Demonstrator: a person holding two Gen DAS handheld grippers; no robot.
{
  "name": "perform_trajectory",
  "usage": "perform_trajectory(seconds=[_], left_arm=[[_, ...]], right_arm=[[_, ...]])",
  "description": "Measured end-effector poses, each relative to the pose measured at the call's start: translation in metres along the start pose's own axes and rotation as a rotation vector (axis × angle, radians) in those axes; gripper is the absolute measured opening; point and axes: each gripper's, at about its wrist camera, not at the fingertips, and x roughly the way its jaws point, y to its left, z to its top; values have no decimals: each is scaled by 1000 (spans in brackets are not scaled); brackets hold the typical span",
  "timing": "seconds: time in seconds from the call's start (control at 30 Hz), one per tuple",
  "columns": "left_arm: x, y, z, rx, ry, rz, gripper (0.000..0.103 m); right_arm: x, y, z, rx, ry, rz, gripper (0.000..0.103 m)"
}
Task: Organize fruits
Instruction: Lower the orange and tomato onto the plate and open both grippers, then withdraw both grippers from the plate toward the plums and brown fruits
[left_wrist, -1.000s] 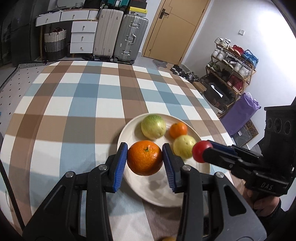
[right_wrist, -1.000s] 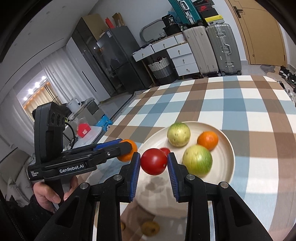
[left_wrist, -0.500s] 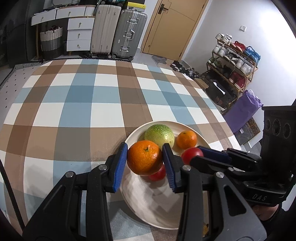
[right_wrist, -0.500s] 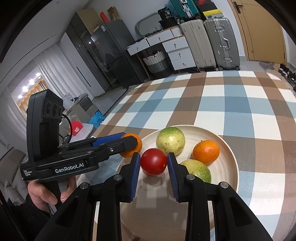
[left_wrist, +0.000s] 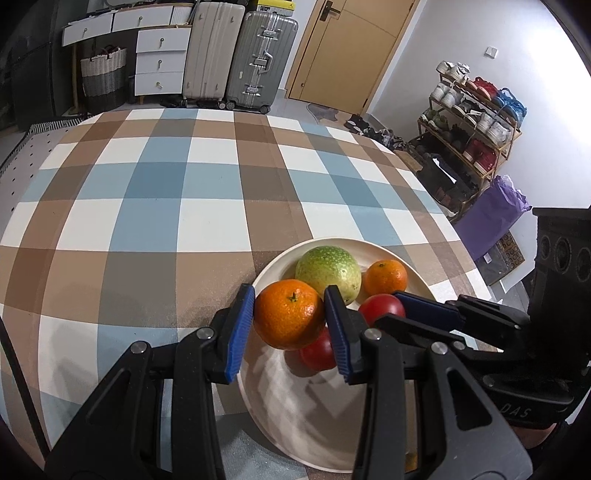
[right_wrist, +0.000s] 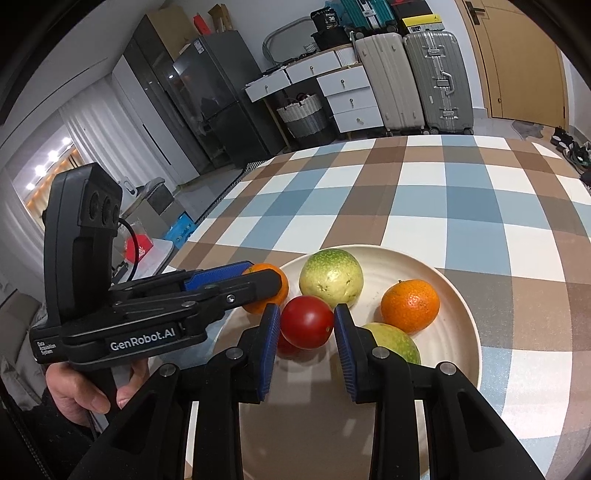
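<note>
A cream plate (left_wrist: 295, 406) on the checked tablecloth holds a green fruit (left_wrist: 328, 267), a small orange (left_wrist: 386, 277) and a red tomato (left_wrist: 317, 352). My left gripper (left_wrist: 290, 319) is shut on a large orange (left_wrist: 288, 314), just above the plate's near left rim. From the right comes my right gripper (left_wrist: 384, 310), shut on a second tomato (left_wrist: 380, 308). In the right wrist view that gripper (right_wrist: 306, 326) grips the tomato (right_wrist: 306, 326) low over the plate (right_wrist: 461, 295), beside a green fruit (right_wrist: 330, 277), a small orange (right_wrist: 410, 306) and another green fruit (right_wrist: 395, 343).
The blue, brown and white tablecloth (left_wrist: 166, 206) stretches far and left of the plate. Suitcases (left_wrist: 236, 59), white drawers (left_wrist: 159, 59) and a shoe rack (left_wrist: 476, 125) stand beyond the table. A hand (right_wrist: 85, 391) holds the left gripper's handle.
Both grippers have moved forward and down over the plate, each still gripping its fruit. The held tomato now sits close to the green fruit, and the held orange is over the plate's rim.
</note>
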Motion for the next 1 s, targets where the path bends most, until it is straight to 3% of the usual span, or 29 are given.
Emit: perform_trajectory(seconds=[0.17, 0.27, 0.37, 0.47, 0.83, 0.93, 1.0], left_arm=[[0, -1, -1, 1, 3, -1, 36], [-3, -2, 0, 4, 1, 8, 38], [-10, -4, 0, 7, -18, 10, 49], [-20, -8, 0, 16, -37, 25, 52], [-81, -31, -14, 47, -110, 69, 53], [-102, -41, -22, 59, -138, 88, 58], [-115, -47, -29, 65, -161, 103, 64]], right_arm=[[-2, 0, -1, -2, -3, -12, 31], [-7, 1, -2, -5, -17, -18, 39], [-15, 4, -3, -19, -43, -29, 43], [-24, 6, -4, -19, -60, -29, 43], [-93, 18, -15, -21, -225, -35, 50], [-111, 23, -21, -28, -262, -44, 57], [-123, 28, -27, -36, -286, -46, 69]])
